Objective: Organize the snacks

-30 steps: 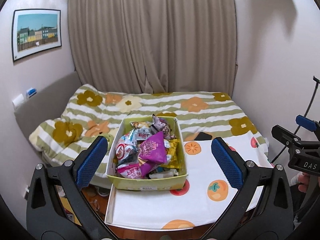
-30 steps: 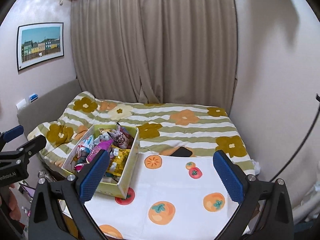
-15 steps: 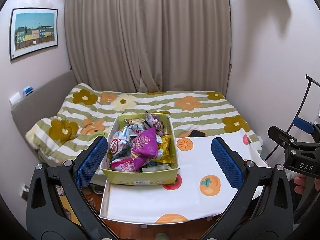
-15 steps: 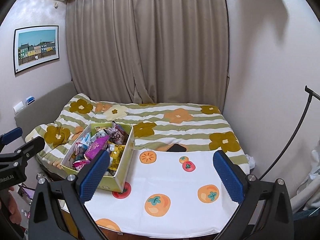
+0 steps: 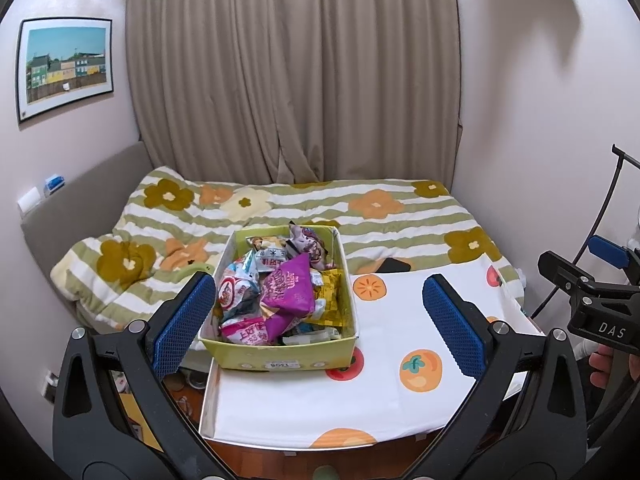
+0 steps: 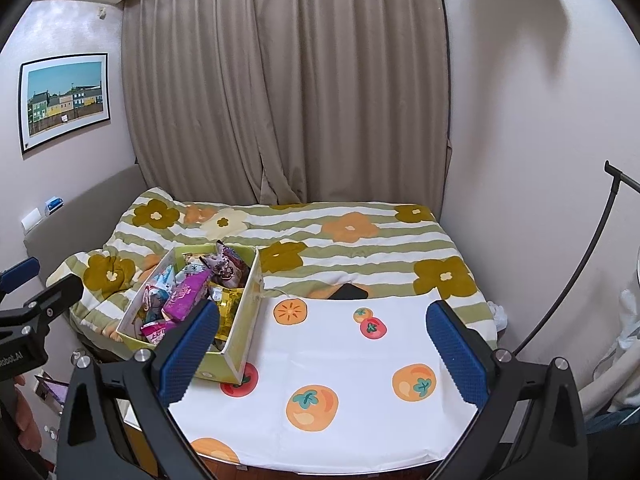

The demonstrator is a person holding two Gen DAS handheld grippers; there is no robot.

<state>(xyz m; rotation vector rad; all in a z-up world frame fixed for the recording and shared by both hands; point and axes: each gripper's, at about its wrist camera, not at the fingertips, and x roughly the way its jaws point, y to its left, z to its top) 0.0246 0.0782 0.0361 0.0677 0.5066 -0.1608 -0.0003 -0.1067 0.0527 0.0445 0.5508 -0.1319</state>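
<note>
- The snack packets (image 5: pixel 276 296) are all heaped in the yellow-green box (image 5: pixel 280 360), which stands at the left end of the desk (image 5: pixel 304 400) on its white cloth printed with orange fruit. No packet shows loose on the cloth in either view.
- This could be either a box waiting to be emptied and sorted, or one into which the snacks have just been gathered. The pictures do not settle which, so no particular reach can be advised.
- The left tool (image 5: pixel 316 312) hangs above the near desk edge with its blue pads spread wide. The box is framed between them and nothing is held.
- The right tool (image 6: pixel 320 344) is likewise wide open and empty, over the bare middle of the cloth with the box off to its left.
- Any handling of the pile would go better by pinching a crimped edge or corner. The foil bags look slippery and puffy, and the purple packet (image 5: pixel 286 292) on top leans on its neighbours.
- The box looks like light card, so a sideways tug on a packet may drag it. The other tool could steady the rim.
- The box overhangs the desk's far-left corner towards the bed (image 5: pixel 280 216), so a push there may tip it off.
- A dark phone-like slab (image 6: pixel 347 292) lies on the quilt just past the desk's far edge.
- The two tools are close together, and each shows at the edge of the other's view.
- A curtain (image 5: pixel 292 80) and a framed picture (image 5: pixel 66 66) sit well clear behind.
</note>
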